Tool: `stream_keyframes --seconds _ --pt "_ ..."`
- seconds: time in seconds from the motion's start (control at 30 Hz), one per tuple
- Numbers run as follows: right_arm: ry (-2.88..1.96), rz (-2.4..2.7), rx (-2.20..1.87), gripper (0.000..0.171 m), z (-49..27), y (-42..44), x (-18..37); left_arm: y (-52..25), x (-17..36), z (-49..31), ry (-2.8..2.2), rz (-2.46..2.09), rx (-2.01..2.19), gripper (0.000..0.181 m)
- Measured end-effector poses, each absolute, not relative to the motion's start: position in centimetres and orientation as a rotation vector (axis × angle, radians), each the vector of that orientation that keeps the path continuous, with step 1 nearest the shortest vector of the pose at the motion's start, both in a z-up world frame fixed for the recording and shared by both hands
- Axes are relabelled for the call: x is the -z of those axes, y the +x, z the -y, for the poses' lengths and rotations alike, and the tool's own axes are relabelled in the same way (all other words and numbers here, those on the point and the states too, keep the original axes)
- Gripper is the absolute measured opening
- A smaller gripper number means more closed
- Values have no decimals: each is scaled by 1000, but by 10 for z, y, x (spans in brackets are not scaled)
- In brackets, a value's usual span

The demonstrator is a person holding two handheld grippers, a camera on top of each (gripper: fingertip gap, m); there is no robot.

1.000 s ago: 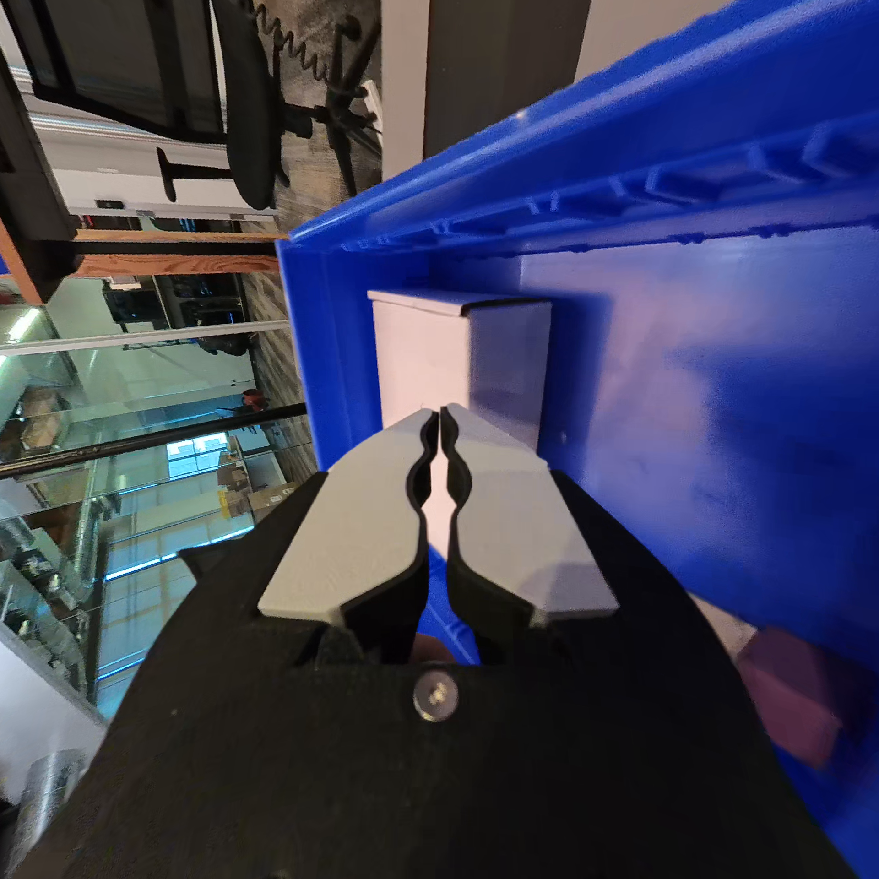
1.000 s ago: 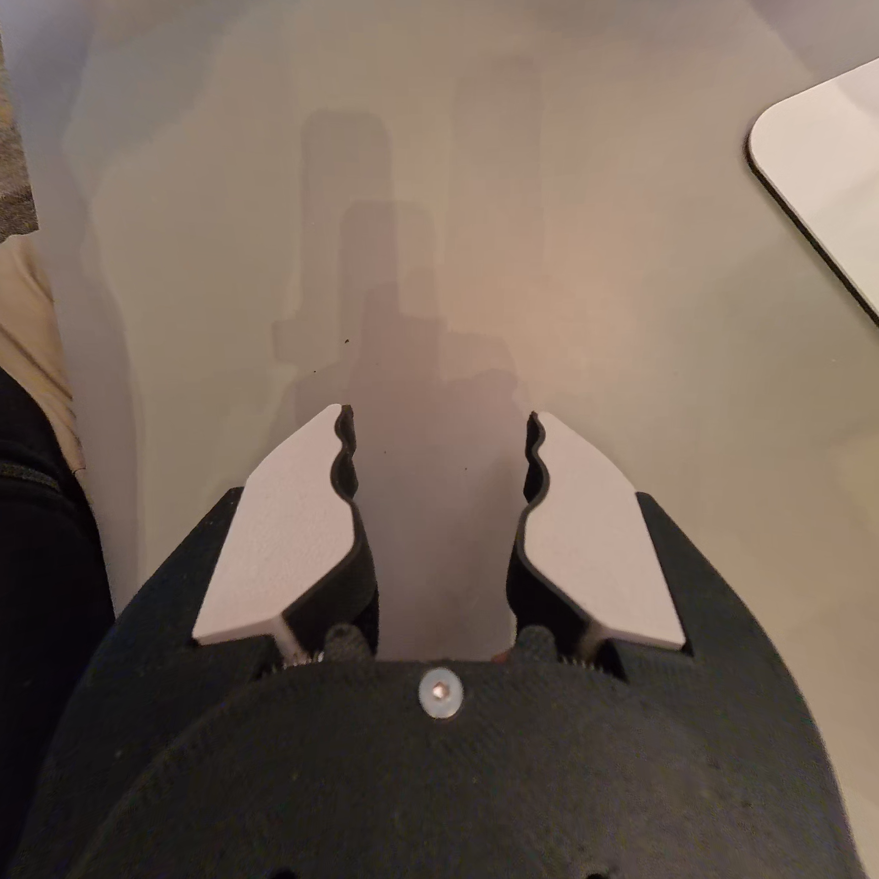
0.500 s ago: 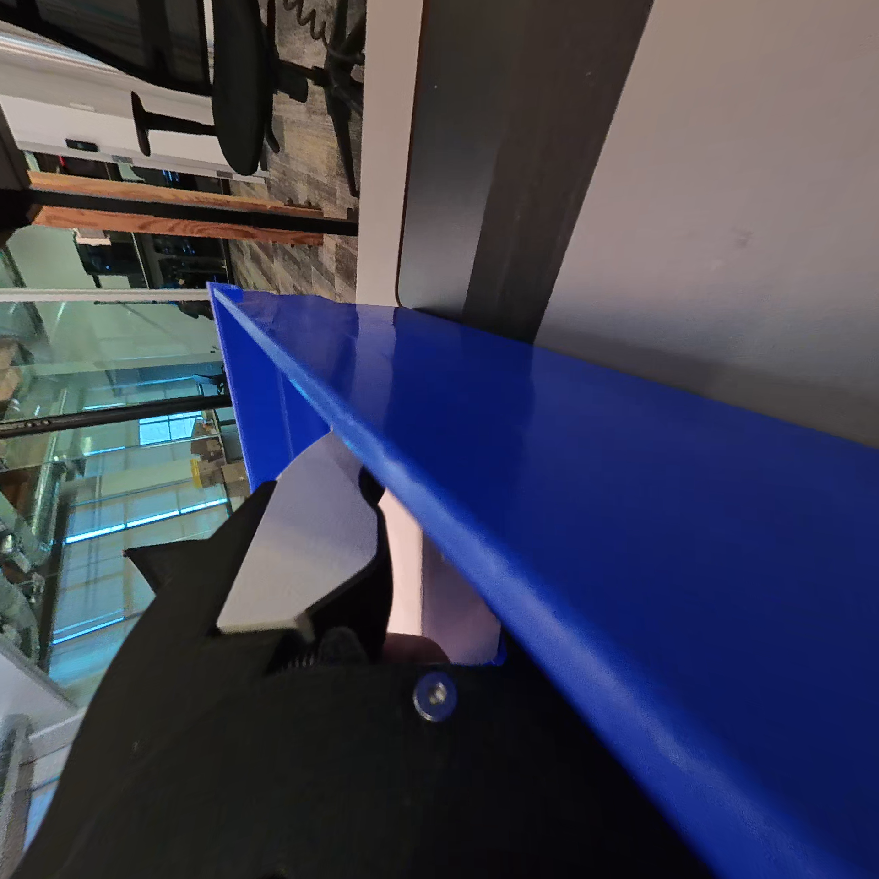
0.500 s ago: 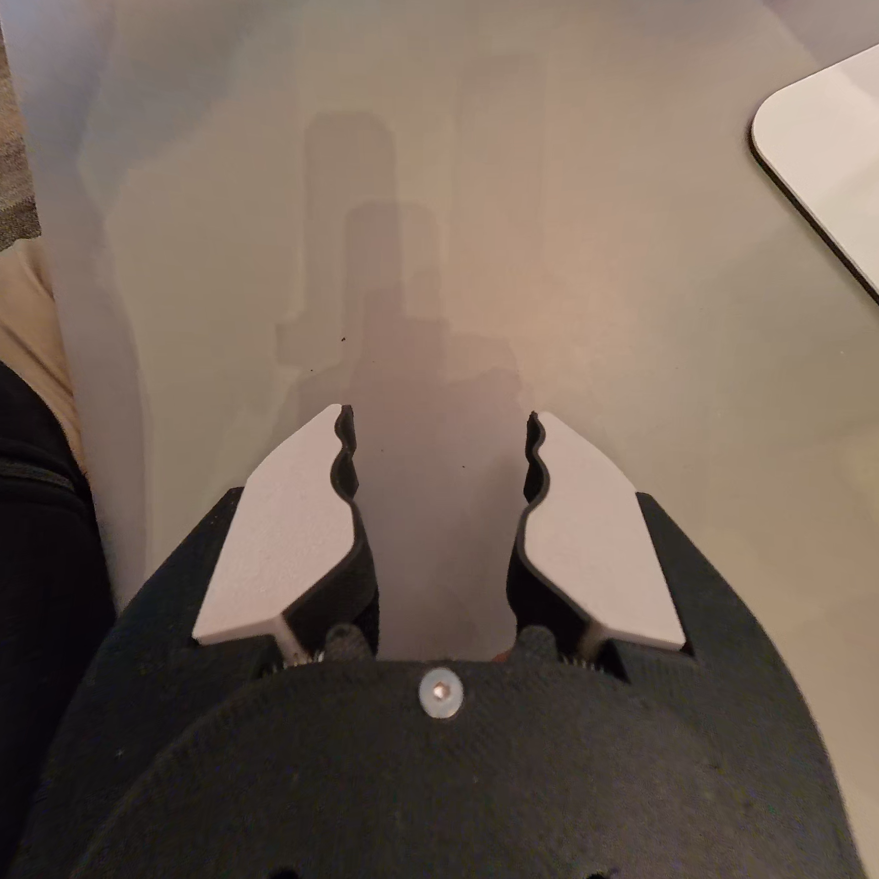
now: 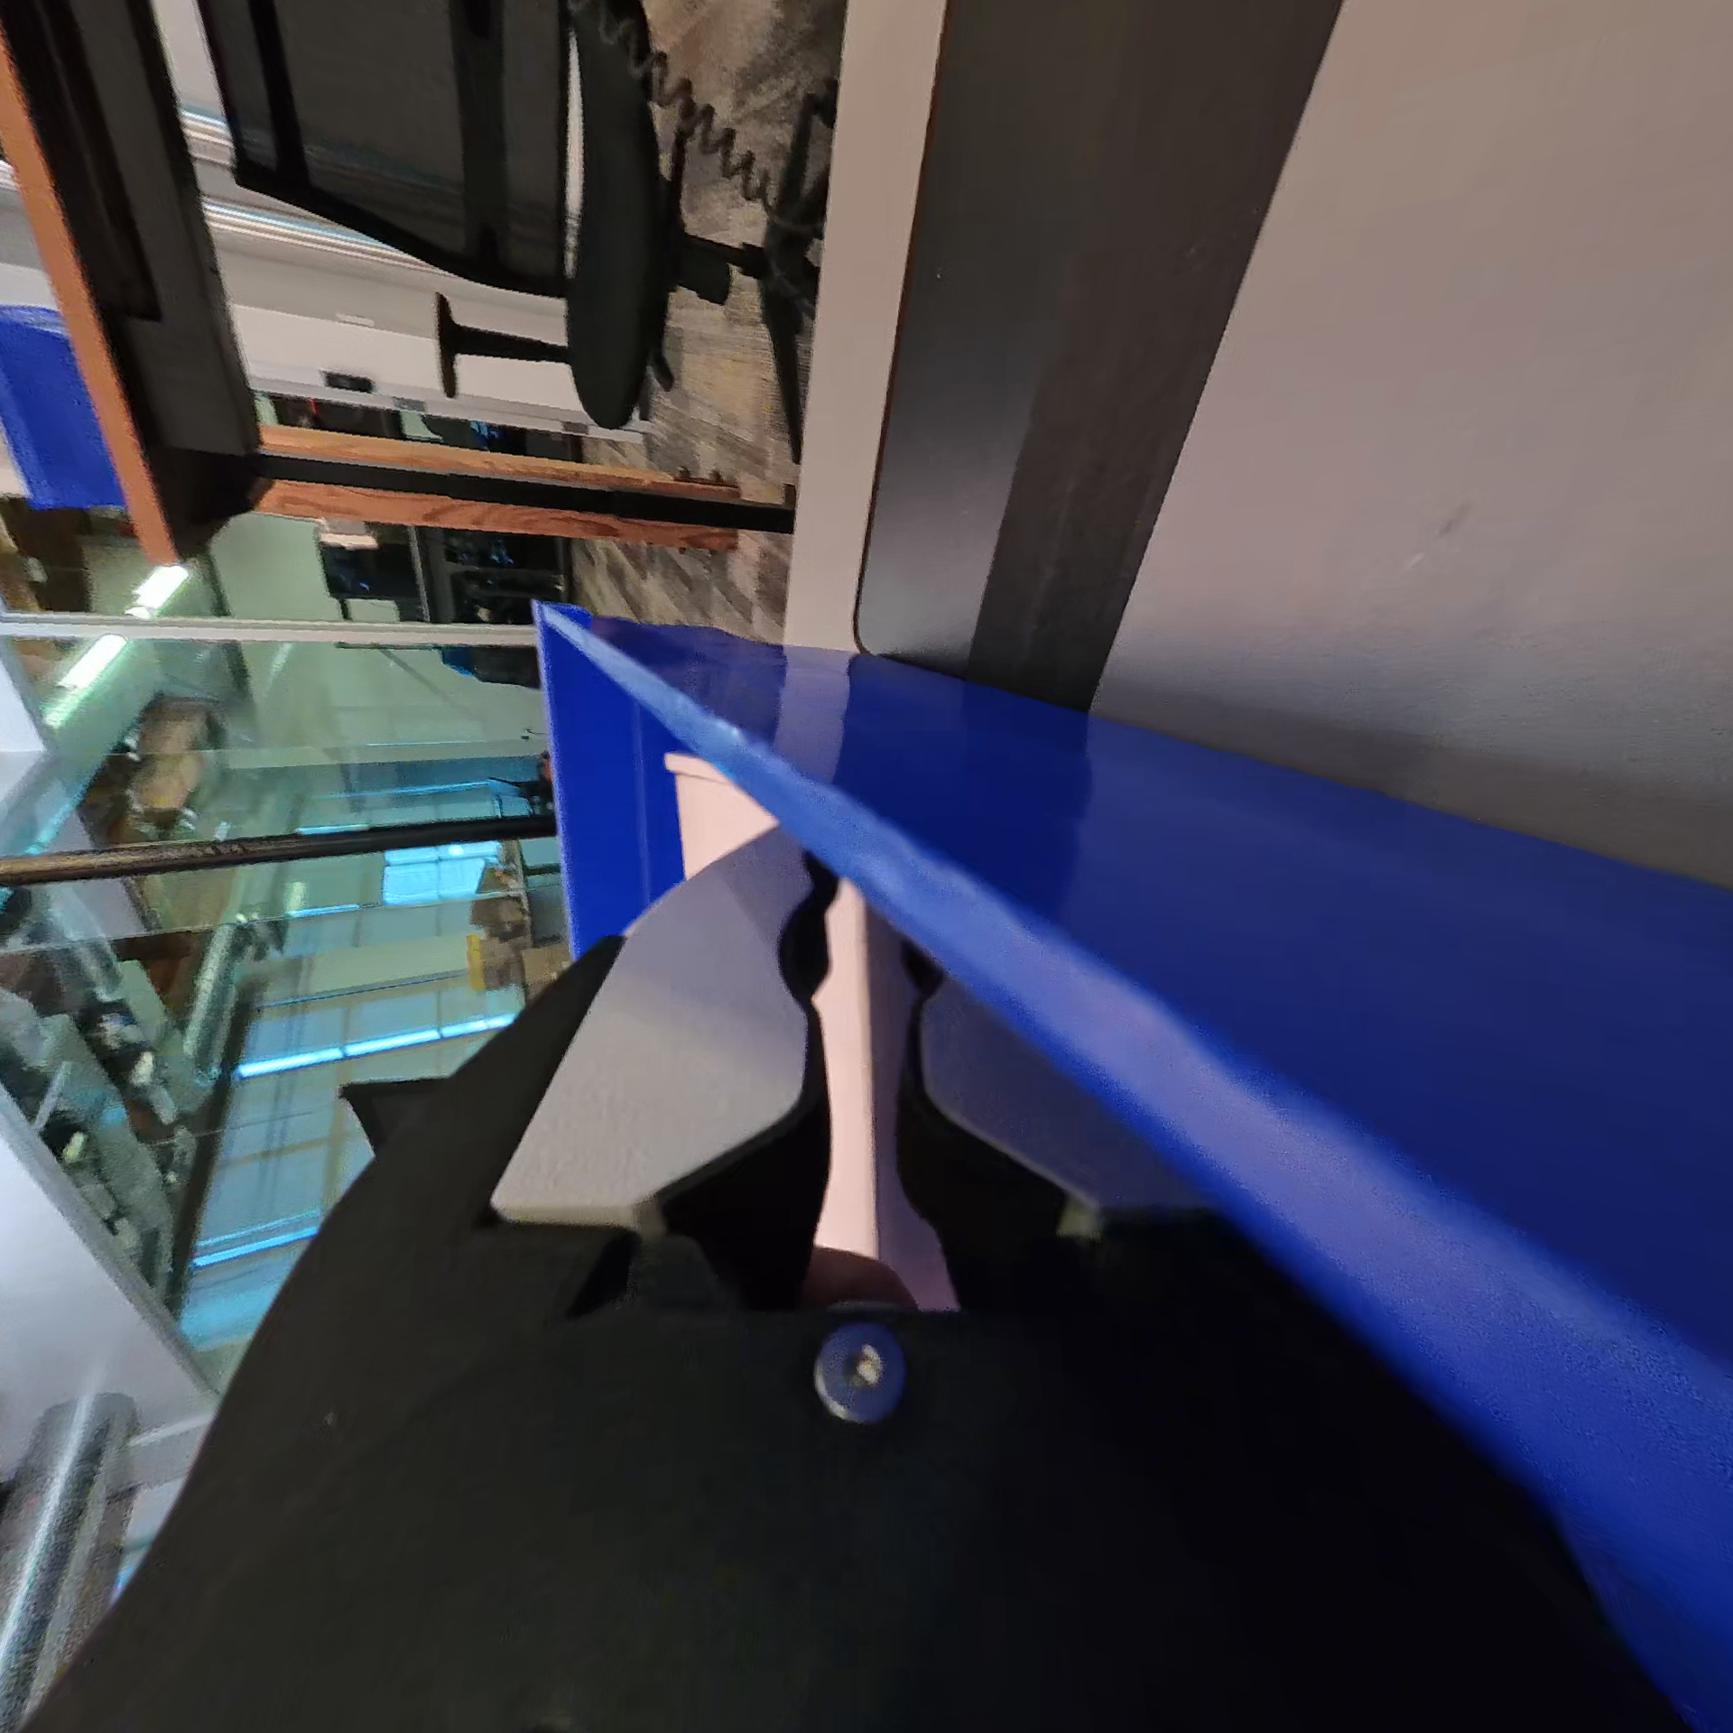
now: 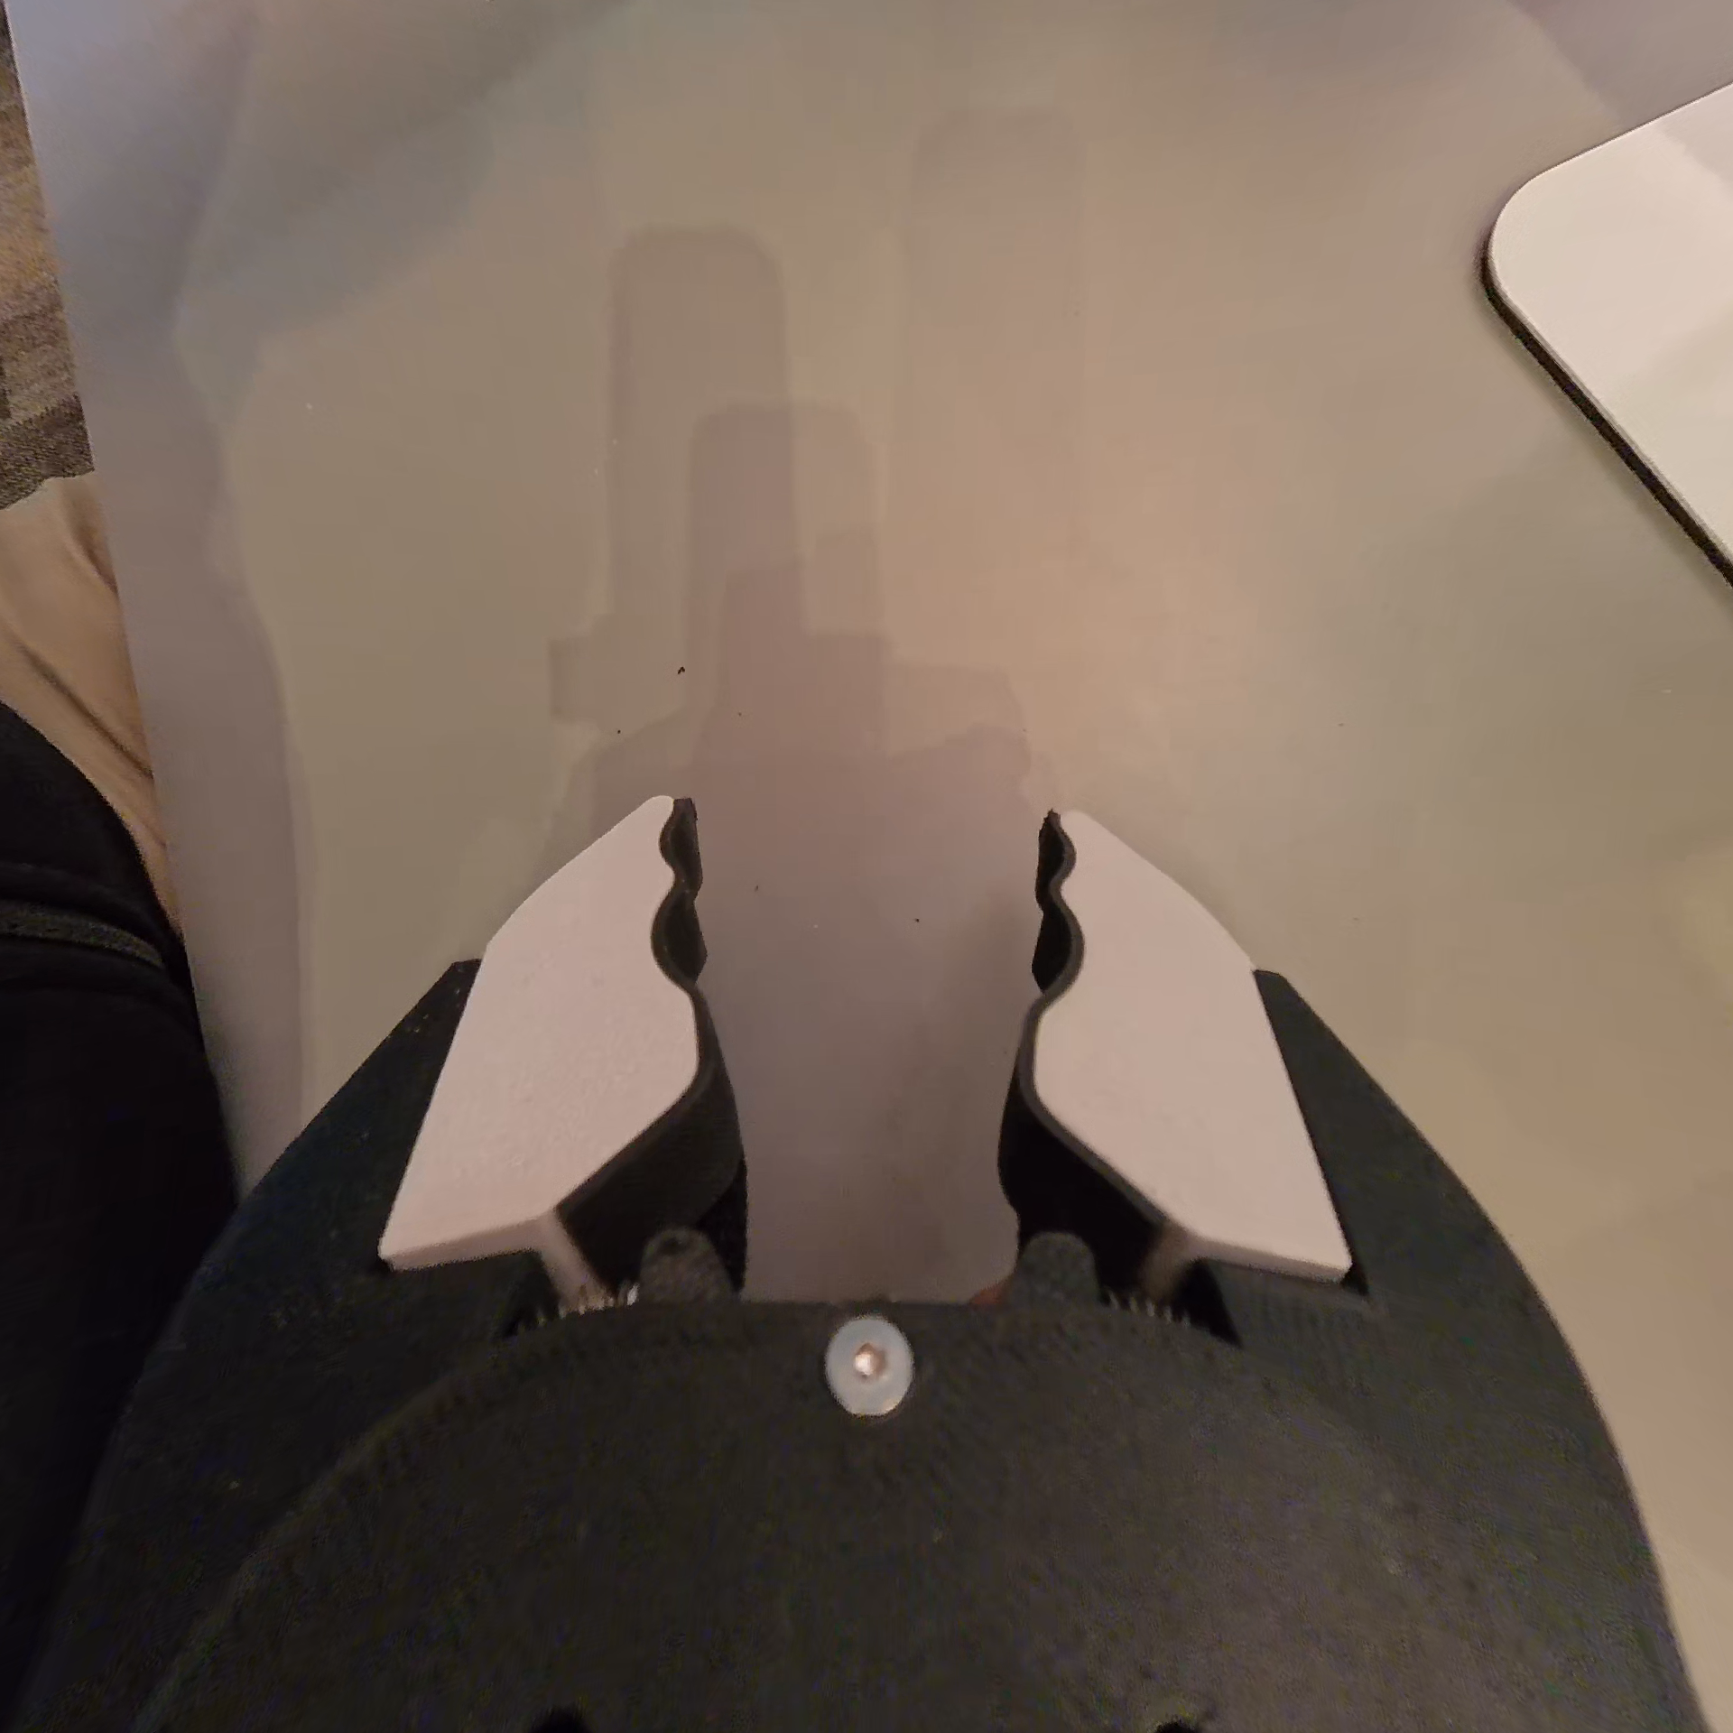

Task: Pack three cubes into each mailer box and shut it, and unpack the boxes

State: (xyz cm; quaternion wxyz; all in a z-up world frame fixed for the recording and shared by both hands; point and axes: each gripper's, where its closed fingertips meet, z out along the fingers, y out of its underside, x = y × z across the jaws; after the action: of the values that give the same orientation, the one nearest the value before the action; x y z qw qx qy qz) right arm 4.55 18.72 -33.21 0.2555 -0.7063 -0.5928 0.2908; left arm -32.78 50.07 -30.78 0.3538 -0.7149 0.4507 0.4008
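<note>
In the left wrist view, a white mailer box [image 5: 727, 816] stands on edge inside a blue plastic bin [image 5: 1219, 938]. My left gripper [image 5: 849, 924] reaches in over the bin's rim, with a narrow gap between its fingers that a thin panel of the box fills. The rim hides the right fingertip. No cubes are in view. In the right wrist view, my right gripper [image 6: 867, 816] is wide open and empty above a bare beige table top [image 6: 938, 422].
A white board with a dark edge [image 6: 1641, 328] lies at the table's right. A person's dark clothing [image 6: 75, 1032] is at the left edge. Beyond the bin are a grey table top [image 5: 1454, 375], an office chair [image 5: 610, 281] and a glass railing [image 5: 281, 844].
My left gripper was shut in front of the box, then opened and moved in over the bin's rim. Its fingers have now narrowed onto the box panel. The right gripper has barely moved.
</note>
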Motion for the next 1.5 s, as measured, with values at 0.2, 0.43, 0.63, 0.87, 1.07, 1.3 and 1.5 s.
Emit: stream_keyframes --seconds 0.2,0.43,0.63,0.87,1.07,1.3,1.5 --pt "-1917 1612 -788 68 -187 46 332 -333 307 -499 -1859 -1184 -1041 0" --pt "-1916 1609 -805 68 -186 45 331 -359 313 -479 -2021 -1099 -983 74" --pt "-1922 1608 -800 68 -186 46 332 -364 323 -495 -2066 -1061 -986 81" --pt "-1930 1605 -807 68 -187 46 333 -370 330 -505 -2079 -996 -939 61" --pt "-1936 1598 -816 68 -187 47 333 -377 326 -506 -2019 -926 -956 57" --pt "-1944 1598 -820 68 -187 46 335 -374 312 -505 -1919 -959 -1033 54" --pt "-1942 1602 -818 68 -187 46 335 -368 293 -497 -1826 -971 -1095 53"
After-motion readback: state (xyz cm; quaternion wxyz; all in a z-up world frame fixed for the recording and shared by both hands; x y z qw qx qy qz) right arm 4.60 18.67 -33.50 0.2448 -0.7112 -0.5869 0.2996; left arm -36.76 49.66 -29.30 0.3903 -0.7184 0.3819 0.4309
